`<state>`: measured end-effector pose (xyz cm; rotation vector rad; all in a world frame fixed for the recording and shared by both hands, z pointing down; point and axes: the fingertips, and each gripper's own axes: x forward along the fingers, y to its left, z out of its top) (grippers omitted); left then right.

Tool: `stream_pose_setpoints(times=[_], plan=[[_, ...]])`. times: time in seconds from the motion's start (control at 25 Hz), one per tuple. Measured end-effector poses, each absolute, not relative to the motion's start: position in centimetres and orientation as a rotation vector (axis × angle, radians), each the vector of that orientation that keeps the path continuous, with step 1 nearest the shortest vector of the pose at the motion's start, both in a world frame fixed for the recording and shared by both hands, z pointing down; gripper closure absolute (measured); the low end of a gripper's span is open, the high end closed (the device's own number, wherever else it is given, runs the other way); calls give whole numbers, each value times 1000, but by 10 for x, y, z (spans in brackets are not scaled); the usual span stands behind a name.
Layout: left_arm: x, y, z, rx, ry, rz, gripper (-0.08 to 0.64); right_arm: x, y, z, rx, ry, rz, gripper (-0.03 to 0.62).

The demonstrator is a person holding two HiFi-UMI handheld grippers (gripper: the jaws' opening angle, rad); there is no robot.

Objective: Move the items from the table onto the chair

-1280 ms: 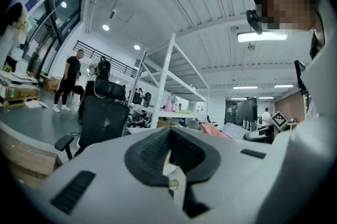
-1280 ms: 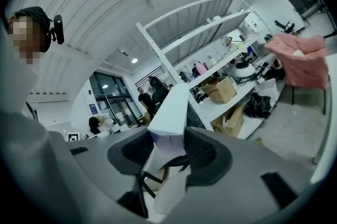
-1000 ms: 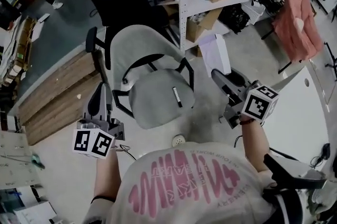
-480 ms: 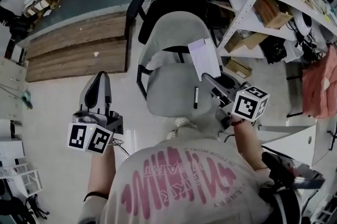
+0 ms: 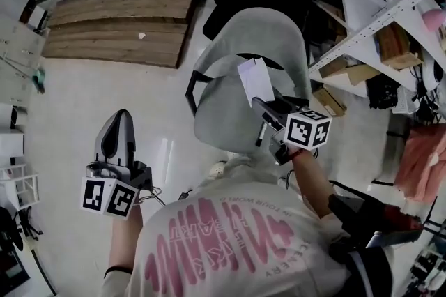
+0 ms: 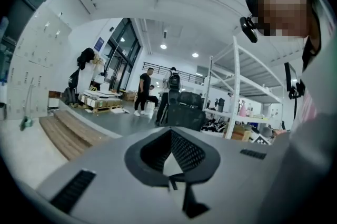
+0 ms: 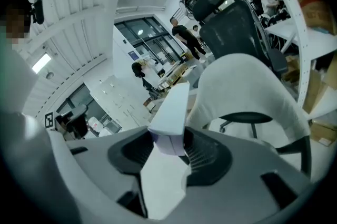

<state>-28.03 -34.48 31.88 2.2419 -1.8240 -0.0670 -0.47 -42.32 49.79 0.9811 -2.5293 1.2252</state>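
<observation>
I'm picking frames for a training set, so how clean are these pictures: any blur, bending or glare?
Head view: fairly sharp, evenly lit, though the shelf rails bow from the wide lens. Left gripper view: dark round border, the left gripper soft up close. Right gripper view: same border, the white box in the right gripper slightly soft.

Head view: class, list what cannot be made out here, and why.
- Chair seat: right part covered by the right hand-held gripper and its white box.
- Any lettering on the white box: too small.
- Chair base: mostly hidden under the seat.
- Table: outside the frame.
</observation>
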Motion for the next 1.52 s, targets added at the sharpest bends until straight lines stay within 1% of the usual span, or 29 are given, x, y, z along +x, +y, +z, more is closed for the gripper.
stream_pose_setpoints(times=[0.2,0.4,0.56,0.8,1.16,1.24,1.36,1.52], plan=[[-288,-340,332,2123,-1910,52,551,-7,-436,573,917,-2368,1377,400],[-289,-340,356,2013,-1948,104,551,-6,-446,648,885,-2225,1358,400],[-285,-338,369,1964,-1944,206,551,2,-444,720,933,-2081,1319,400],[-283,-332,380,1915,-1953,296,551,6,-419,796,957,-1870,1320,400],[-277,-324,391,1890,-1937,353,551,15,-372,842,832,-1687,1214,399],[-275,-325,392,1916,-1923,354,550,14,-364,847,801,-1669,1223,386],[-277,-324,388,1962,-1911,316,551,9,-356,842,773,-1672,1253,351],[-281,-326,385,2079,-1828,247,551,4,-360,812,887,-1738,1320,350]])
